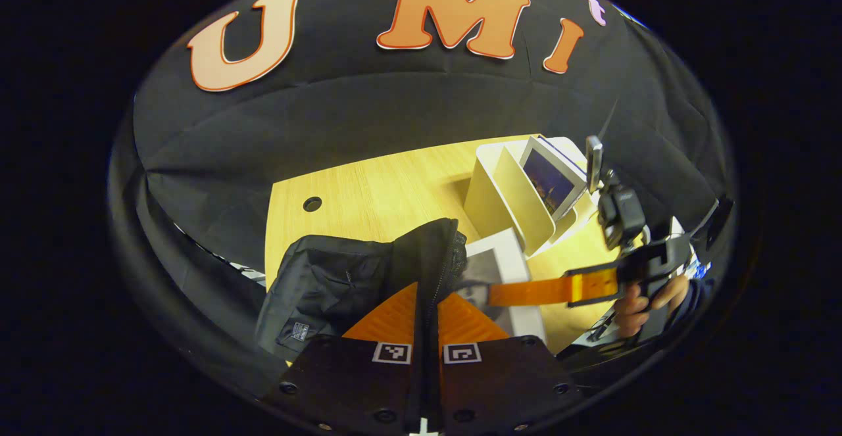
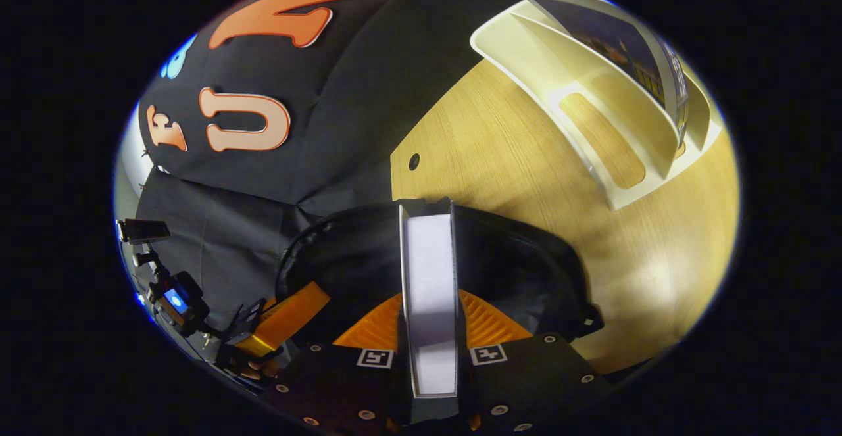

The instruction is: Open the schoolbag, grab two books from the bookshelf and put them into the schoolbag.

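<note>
The black schoolbag (image 1: 329, 285) lies on the wooden table (image 1: 381, 186), and my left gripper (image 1: 427, 298) is shut on its zippered edge, holding the mouth up. My right gripper (image 2: 429, 298) is shut on a white book (image 2: 429, 252), seen edge-on with its far end just over the open schoolbag (image 2: 513, 258). In the left gripper view the right gripper (image 1: 500, 291) holds that book (image 1: 506, 262) beside the bag's opening. A second book (image 1: 551, 183) leans in the cream bookshelf (image 1: 506, 199). The left gripper (image 2: 309, 298) appears at the bag's left rim.
The bookshelf (image 2: 592, 94) stands on the table (image 2: 500, 160) behind and to the right of the bag, with its book (image 2: 612, 35) in the far slot. A cable hole (image 1: 312, 204) sits near the table's back. A hand (image 1: 635, 308) holds the right gripper.
</note>
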`<state>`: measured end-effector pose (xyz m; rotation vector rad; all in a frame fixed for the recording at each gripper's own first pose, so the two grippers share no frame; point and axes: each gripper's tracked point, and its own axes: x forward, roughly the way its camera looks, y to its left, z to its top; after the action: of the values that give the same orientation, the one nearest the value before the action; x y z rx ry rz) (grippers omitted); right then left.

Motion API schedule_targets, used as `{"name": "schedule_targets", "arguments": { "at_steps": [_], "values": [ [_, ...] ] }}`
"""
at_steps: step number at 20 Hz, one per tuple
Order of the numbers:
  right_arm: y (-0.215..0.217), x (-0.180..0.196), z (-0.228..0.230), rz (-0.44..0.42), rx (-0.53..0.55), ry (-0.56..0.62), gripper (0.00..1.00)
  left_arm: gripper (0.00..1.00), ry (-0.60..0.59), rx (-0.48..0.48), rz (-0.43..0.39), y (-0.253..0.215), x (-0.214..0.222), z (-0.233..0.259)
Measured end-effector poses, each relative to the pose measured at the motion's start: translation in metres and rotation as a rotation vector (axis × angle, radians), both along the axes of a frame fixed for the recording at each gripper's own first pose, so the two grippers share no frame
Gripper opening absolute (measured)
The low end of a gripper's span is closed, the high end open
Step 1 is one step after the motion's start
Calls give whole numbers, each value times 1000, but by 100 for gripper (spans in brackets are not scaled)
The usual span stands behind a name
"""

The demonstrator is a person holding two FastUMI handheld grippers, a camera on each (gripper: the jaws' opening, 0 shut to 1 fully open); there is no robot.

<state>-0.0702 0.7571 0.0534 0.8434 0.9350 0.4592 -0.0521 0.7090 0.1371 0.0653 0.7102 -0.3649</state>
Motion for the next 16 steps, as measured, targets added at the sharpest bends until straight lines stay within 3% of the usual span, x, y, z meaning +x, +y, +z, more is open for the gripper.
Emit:
{"name": "schedule_targets", "arguments": {
  "at_steps": [6,10,11,12,13,14,15,16],
  "values": [
    [35,-1,-38,-11,-3,-27,27,4,3,-36,-19,-10,-12,-2],
    [51,-2,-51,11,2,23,30,4,-3,-46,-5,-9,-12,-3],
    [53,-9,-57,49,-18,56,33,4,-4,-48,2,-7,-13,-3],
    [50,-19,-62,94,-61,85,46,4,-5,-44,3,-6,-13,-4],
    [43,-26,-66,126,-111,94,24,4,-10,-39,7,-5,-14,-6],
    [37,-29,-65,145,-149,88,46,4,-12,-35,6,-5,-13,-6],
    [29,-32,-64,159,-187,84,41,4,-13,-29,7,-5,-14,-7],
    [19,-34,-63,174,-225,81,67,4,-14,-26,9,-5,-14,-8]
  ]
}}
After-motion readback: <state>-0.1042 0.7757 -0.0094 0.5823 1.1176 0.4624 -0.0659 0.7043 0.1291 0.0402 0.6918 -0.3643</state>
